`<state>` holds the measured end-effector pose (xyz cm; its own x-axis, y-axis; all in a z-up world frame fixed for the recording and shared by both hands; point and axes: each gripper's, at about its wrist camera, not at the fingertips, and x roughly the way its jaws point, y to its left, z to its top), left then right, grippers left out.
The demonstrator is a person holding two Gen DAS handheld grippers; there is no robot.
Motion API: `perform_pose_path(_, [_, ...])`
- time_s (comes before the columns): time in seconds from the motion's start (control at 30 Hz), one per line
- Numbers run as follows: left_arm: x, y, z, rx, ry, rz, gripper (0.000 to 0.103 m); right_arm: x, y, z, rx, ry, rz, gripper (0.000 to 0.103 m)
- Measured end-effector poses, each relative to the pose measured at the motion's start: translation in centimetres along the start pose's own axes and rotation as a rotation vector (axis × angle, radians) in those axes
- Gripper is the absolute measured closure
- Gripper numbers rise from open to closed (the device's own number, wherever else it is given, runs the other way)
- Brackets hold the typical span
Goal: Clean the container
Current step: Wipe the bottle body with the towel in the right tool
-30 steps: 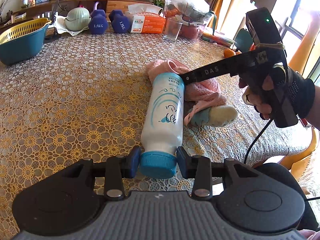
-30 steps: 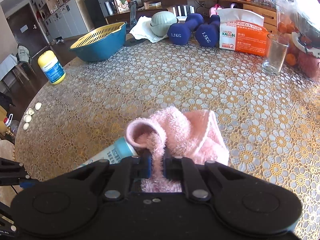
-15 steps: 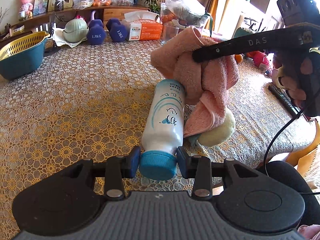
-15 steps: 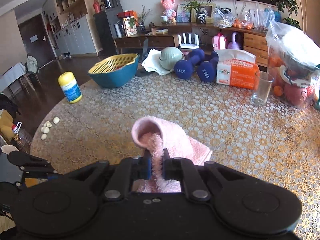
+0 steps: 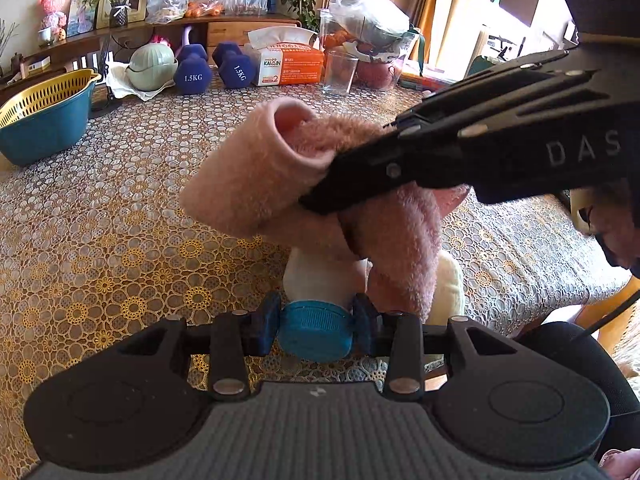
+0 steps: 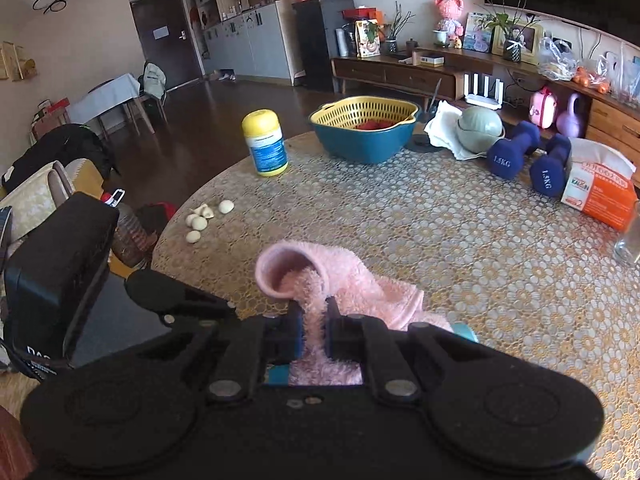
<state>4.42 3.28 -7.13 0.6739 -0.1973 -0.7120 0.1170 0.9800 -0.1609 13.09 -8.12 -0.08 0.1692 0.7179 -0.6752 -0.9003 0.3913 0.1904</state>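
Observation:
My left gripper [image 5: 315,330] is shut on the blue cap [image 5: 314,336] of a white bottle [image 5: 320,276], which points away from the camera. A fluffy pink towel [image 5: 276,176] hangs over the bottle and hides most of its body. The right gripper [image 5: 318,200] comes in from the right, shut on the towel above the bottle. In the right wrist view the right gripper [image 6: 314,328] pinches a fold of the pink towel [image 6: 344,276]. Bits of the bottle's blue [image 6: 464,330] show under the cloth, and the left gripper's body [image 6: 60,264] is at the left.
The lace-covered table [image 5: 100,208] carries a teal basin with a yellow strainer [image 6: 364,132], two blue dumbbells [image 5: 216,68], a tissue box [image 5: 288,62], a glass [image 5: 339,74], a yellow-lidded jar [image 6: 264,144] and garlic cloves [image 6: 204,216]. A cream pad [image 5: 450,284] lies beside the bottle.
The right gripper has lifted the pink towel off the table and brought it over the bottle, now covering its body. The left gripper has kept its hold on the cap.

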Motion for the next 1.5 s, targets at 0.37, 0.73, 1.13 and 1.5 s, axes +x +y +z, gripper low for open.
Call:
perform_pose_path(0.37, [0.3, 0.1, -0.4, -0.018, 0.001, -0.009, 0.064, 2.4, 0.1, -2.0, 0.063, 0.075, 0.031, 0.094])
perform_pose_path(0.73, [0.4, 0.4, -0.6, -0.032, 0.007, -0.017, 0.064, 3.2, -2.3, -1.3, 0.039, 0.075, -0.102, 0.094])
perform_pose_path(1.13, [-0.1, 1.2, -0.6, -0.115, 0.006, -0.03, 0.046, 1.0, -6.0, -2.7, 0.147, 0.013, -0.182, 0.094])
perform_pose_path(1.5, [0.6, 0.9, -1.3, -0.127, 0.039, -0.039, 0.047, -0.8, -7.8, -5.8, 0.261, -0.022, -0.232, 0.093])
